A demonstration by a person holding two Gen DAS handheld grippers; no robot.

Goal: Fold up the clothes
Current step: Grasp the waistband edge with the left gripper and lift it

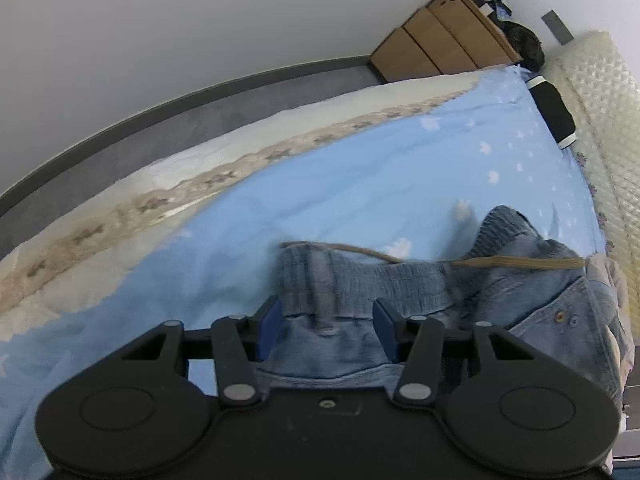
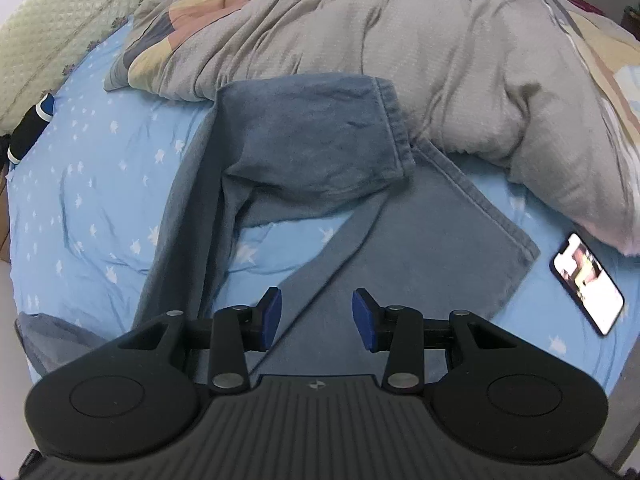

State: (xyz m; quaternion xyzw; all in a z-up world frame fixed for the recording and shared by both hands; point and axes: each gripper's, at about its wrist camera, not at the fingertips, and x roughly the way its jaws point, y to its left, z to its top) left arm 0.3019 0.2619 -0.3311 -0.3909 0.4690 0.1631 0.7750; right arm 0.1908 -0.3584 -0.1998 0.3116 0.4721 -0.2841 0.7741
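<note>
While my left gripper stands half open around the waistband of the jeans low in the frame, its pads sit just beside the cloth, so it could slip out. My right gripper is half open too, holding nothing, over a jeans leg on the blue sheet. Both point steeply down. The phone at right could get bumped.
</note>
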